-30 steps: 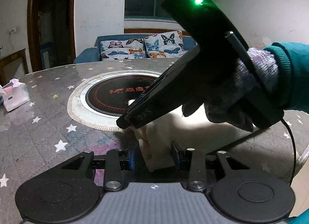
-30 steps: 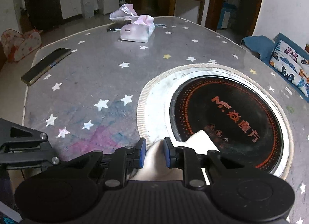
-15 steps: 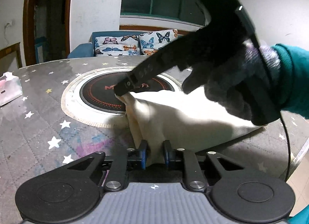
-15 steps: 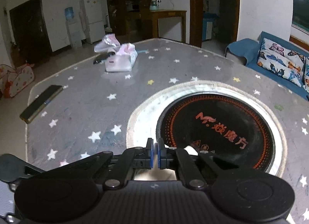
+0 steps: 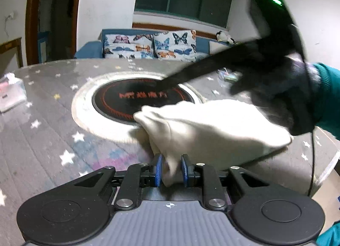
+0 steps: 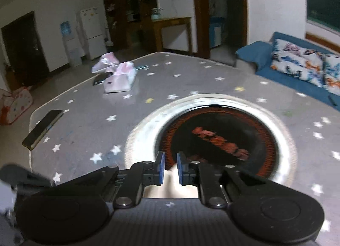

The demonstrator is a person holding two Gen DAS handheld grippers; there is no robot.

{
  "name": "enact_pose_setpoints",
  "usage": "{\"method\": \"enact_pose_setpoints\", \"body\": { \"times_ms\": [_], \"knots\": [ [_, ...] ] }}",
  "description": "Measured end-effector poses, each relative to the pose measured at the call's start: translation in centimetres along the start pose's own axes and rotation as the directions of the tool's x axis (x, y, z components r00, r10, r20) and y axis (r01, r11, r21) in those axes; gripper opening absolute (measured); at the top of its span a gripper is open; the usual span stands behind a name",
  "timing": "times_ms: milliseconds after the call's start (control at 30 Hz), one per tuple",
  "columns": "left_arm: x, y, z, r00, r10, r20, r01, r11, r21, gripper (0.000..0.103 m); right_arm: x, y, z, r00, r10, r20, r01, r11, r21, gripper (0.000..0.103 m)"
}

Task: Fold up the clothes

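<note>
Both claws, left claw [image 5: 171,169] and right claw [image 6: 170,167], are opening around blurred cream cloth [image 5: 208,127].

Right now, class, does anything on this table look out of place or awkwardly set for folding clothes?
Yes. The cream cloth lies bunched, one corner overlapping the round black cooktop set into the table, not flat on clear surface. The left gripper has a fold between its opening jaws. The phone overhangs the table's far edge.

Grey star-print worktop [image 6: 89,106], round black cooktop [image 6: 223,139] set in its middle inside a pale ring. A cream garment [image 5: 212,127] lies bunched, overlapping the cooktop's edge. Farther off: a pink tissue pack [image 6: 121,78] and a dark phone [image 6: 42,129] near the edge.
</note>
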State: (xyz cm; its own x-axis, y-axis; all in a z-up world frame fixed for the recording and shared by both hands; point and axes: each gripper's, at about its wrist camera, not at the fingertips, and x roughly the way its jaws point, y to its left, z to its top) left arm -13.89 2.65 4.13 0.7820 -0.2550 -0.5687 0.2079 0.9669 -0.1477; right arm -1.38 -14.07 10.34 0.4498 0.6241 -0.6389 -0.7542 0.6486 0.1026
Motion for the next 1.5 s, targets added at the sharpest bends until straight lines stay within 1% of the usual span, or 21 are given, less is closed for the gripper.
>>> {"method": "enact_pose_setpoints", "body": {
  "times_ms": [67, 233, 300, 400, 467, 567, 633, 733, 767, 933, 1000, 1067, 1133, 1267, 1500],
  "knots": [
    [0.2, 0.0, 0.8, 1.0, -0.001, 0.01, 0.001, 1.0, -0.014, 0.022, -1.4, -0.6, -0.7, 1.0, -0.031, -0.002, 0.031, 1.0, 0.006, 0.019],
    [1.4, -0.4, 2.6, 0.999, -0.025, 0.04, 0.026, 0.999, -0.037, 0.022, -3.2, -1.5, -3.8, 0.995, -0.094, -0.036, 0.095, 0.995, 0.031, 0.021],
    [2.6, -0.5, 2.8, 0.999, -0.014, 0.036, 0.015, 0.999, -0.043, 0.022, -3.4, -1.6, -4.9, 0.992, -0.113, -0.049, 0.115, 0.993, 0.036, 0.031],
    [4.8, 0.0, 2.7, 1.0, 0.022, -0.006, -0.022, 0.998, -0.061, 0.022, -3.5, -1.9, -6.7, 0.989, -0.136, -0.062, 0.139, 0.989, 0.056, 0.031],
    [5.8, 0.6, 2.3, 0.999, 0.026, -0.034, -0.029, 0.997, -0.078, 0.022, -3.5, -2.4, -7.6, 0.987, -0.144, -0.071, 0.15, 0.985, 0.086, 0.031],
    [5.7, 0.8, 2.2, 0.999, 0.022, -0.033, -0.024, 0.997, -0.071, 0.022, -3.8, -3.4, -9.0, 0.984, -0.162, -0.072, 0.17, 0.977, 0.132, 0.032],
    [5.3, 0.9, 2.7, 1.0, 0.019, -0.024, -0.021, 0.996, -0.085, 0.023, -4.5, -3.6, -9.2, 0.984, -0.168, -0.053, 0.175, 0.972, 0.156, 0.032],
    [4.9, 1.0, 3.4, 1.0, 0.015, -0.008, -0.016, 0.994, -0.107, 0.027, -5.5, -3.8, -9.4, 0.981, -0.191, -0.023, 0.192, 0.965, 0.177, 0.035],
    [5.1, 1.0, 3.7, 1.0, 0.018, -0.005, -0.018, 0.994, -0.107, 0.027, -5.8, -3.9, -9.4, 0.98, -0.199, -0.013, 0.198, 0.963, 0.185, 0.038],
    [6.9, 0.6, 4.6, 0.999, 0.034, -0.021, -0.036, 0.995, -0.088, 0.028, -5.7, -6.3, -10.5, 0.965, -0.26, -0.016, 0.255, 0.932, 0.257, 0.039],
    [7.6, 0.7, 4.6, 0.998, 0.045, -0.035, -0.048, 0.995, -0.086, 0.034, -5.7, -7.0, -10.8, 0.966, -0.258, -0.012, 0.25, 0.925, 0.287, 0.037],
    [8.2, 0.9, 4.6, 0.997, 0.056, -0.048, -0.06, 0.995, -0.085, 0.036, -5.8, -7.7, -11.0, 0.966, -0.257, -0.008, 0.246, 0.917, 0.313, 0.038],
    [8.3, 1.0, 4.7, 0.997, 0.056, -0.05, -0.061, 0.994, -0.091, 0.037, -6.1, -7.2, -10.6, 0.963, -0.268, 0.002, 0.256, 0.922, 0.29, 0.039],
    [8.8, 1.3, 4.5, 0.996, 0.068, -0.055, -0.073, 0.993, -0.088, 0.041, -6.5, -5.6, -9.9, 0.967, -0.254, 0.019, 0.243, 0.94, 0.238, 0.041],
    [7.9, 2.4, 4.6, 0.997, 0.072, -0.043, -0.077, 0.988, -0.132, 0.042, -7.1, -1.6, -8.7, 0.982, -0.185, 0.033, 0.181, 0.978, 0.102, 0.044]
  ]
}}
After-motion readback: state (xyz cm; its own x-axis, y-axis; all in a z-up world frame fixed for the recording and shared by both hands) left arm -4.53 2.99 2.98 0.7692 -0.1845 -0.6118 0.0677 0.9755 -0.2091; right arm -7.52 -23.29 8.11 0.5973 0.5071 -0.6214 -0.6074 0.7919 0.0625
